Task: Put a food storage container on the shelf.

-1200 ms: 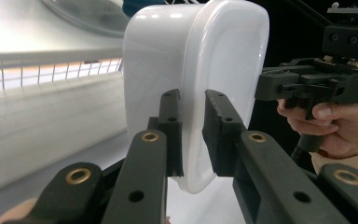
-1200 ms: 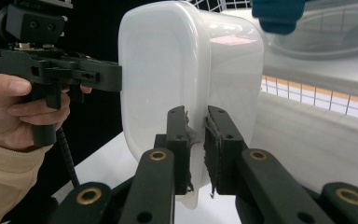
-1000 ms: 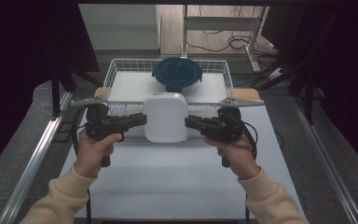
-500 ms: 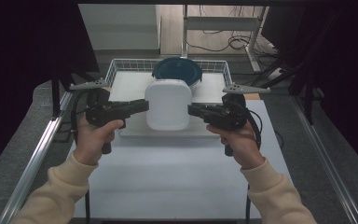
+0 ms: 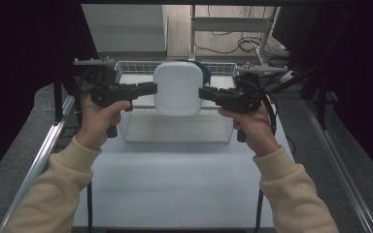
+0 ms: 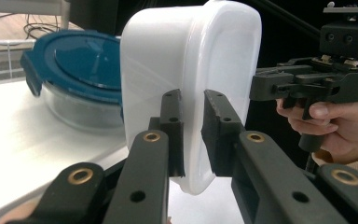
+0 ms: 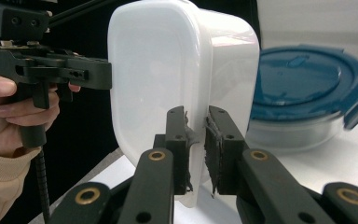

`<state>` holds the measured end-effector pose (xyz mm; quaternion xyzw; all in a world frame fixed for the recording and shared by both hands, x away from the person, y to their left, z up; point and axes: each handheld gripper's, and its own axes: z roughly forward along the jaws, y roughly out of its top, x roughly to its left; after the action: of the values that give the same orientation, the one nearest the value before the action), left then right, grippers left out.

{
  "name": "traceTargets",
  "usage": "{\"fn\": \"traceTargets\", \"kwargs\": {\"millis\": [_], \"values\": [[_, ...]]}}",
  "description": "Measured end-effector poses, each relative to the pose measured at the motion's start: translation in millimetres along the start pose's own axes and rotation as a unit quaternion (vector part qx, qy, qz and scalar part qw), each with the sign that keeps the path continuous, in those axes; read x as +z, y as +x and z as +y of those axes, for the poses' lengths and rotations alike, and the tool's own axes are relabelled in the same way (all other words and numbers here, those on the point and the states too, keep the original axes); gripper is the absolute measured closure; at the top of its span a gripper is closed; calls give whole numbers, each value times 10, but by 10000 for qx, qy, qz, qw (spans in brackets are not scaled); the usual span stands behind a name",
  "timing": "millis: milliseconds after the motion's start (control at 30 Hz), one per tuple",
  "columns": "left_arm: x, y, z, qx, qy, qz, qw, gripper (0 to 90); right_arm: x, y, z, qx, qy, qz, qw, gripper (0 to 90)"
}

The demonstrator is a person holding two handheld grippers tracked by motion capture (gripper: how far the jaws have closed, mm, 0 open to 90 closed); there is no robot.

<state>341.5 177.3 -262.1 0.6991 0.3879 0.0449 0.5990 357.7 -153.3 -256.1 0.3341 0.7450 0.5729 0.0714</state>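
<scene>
A white plastic container (image 5: pixel 178 90) hangs upright in the air over the wire basket (image 5: pixel 175 141), turned on its side. My left gripper (image 5: pixel 150 89) is shut on its left rim and my right gripper (image 5: pixel 205 93) on its right rim. In the left gripper view the jaws (image 6: pixel 191 100) pinch the container's (image 6: pixel 191 60) rim, with the other gripper (image 6: pixel 265 86) across from them. The right gripper view has its jaws (image 7: pixel 196 116) clamped on the same rim (image 7: pixel 168 60). A glass container with a blue lid (image 7: pixel 303 88) sits behind, partly hidden in the high view (image 5: pixel 205 73).
The basket stands on a white table (image 5: pixel 175 184) with metal rails along both sides. The blue-lidded container (image 6: pixel 79 70) rests low at the far end of the basket. Beyond the table are a metal frame and cables on the floor.
Both hands have risen together, carrying the white container up off the surface and farther away over the basket. The grips look the same.
</scene>
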Motion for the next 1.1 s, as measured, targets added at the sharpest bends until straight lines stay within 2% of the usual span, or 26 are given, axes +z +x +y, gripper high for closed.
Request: {"fn": "traceTargets", "kwargs": {"millis": [100,400,667,900,1100], "values": [[21,24,78,47,-3,7,10000,787,4,-12,97,-47,15,-53,10000,797],[120,141,281,-39,-15,-113,9999,786,41,-104,320,-101,55,-162,9998,796],[226,213,498,-98,2,-105,9999,786,74,-247,500,54,-4,-191,9998,796],[282,279,578,-154,24,-56,9999,786,130,-338,540,165,-34,-188,9997,793],[363,428,579,-409,98,-97,9991,786,225,-435,533,384,105,-230,9989,790]]}}
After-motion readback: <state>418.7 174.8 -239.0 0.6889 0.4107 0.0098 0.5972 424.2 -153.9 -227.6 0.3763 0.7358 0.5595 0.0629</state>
